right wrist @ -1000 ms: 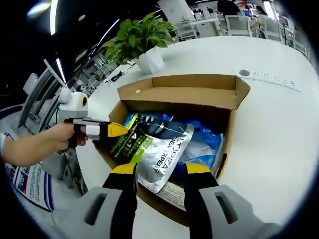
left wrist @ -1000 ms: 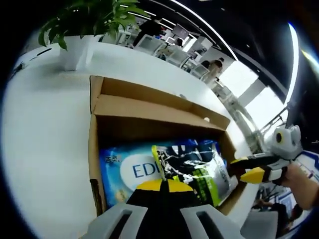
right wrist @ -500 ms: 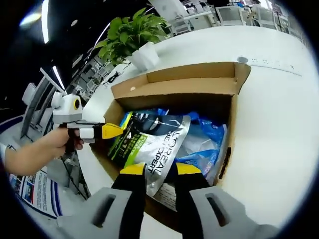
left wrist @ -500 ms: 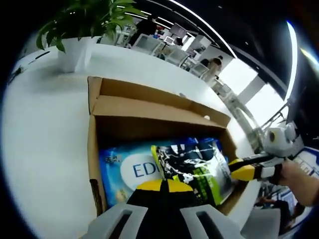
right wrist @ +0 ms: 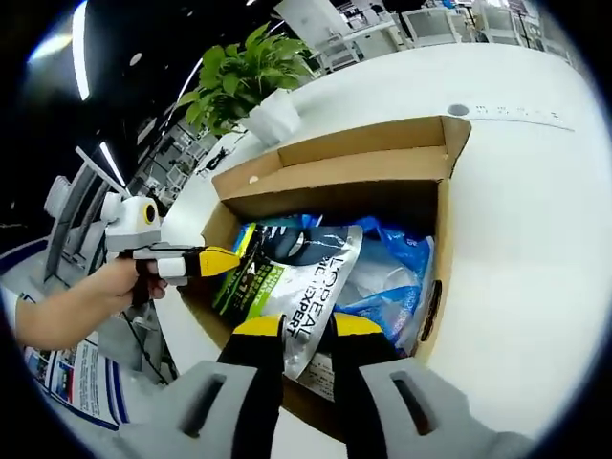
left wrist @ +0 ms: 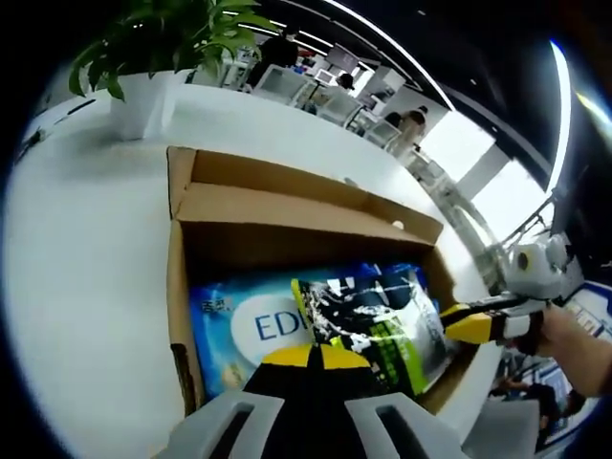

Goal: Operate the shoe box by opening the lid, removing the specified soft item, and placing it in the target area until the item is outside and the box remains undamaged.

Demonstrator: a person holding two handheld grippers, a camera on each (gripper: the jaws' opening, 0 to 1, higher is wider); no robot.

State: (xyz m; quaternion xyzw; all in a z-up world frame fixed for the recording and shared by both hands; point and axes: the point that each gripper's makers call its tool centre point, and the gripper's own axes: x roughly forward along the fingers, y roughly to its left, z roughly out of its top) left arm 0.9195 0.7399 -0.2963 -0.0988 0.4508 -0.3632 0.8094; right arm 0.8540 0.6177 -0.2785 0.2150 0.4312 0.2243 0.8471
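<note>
The brown cardboard shoe box (left wrist: 287,206) (right wrist: 363,167) stands open on the white table, its lid flap folded back on the far side. Inside, a silver, black and green pouch (left wrist: 373,316) (right wrist: 296,277) lies on top of a blue soft pack (left wrist: 249,325) (right wrist: 392,277). My right gripper (right wrist: 307,325) (left wrist: 454,320) reaches over the box's near wall with its jaws closed in on the pouch's near corner. Over the box's opposite side, my left gripper (left wrist: 311,356) (right wrist: 225,259) is shut with nothing in it, its yellow tips close to the pouch's edge.
A potted green plant (left wrist: 158,57) (right wrist: 253,81) stands on the table (left wrist: 86,239) (right wrist: 516,220) beyond the box. A small round grommet (right wrist: 459,110) is set in the tabletop. Office chairs, desks and a person (left wrist: 411,124) are in the background.
The right gripper's jaws have narrowed from wide apart to close around the pouch's corner, and it has edged nearer the box. The left gripper has stayed shut and almost still.
</note>
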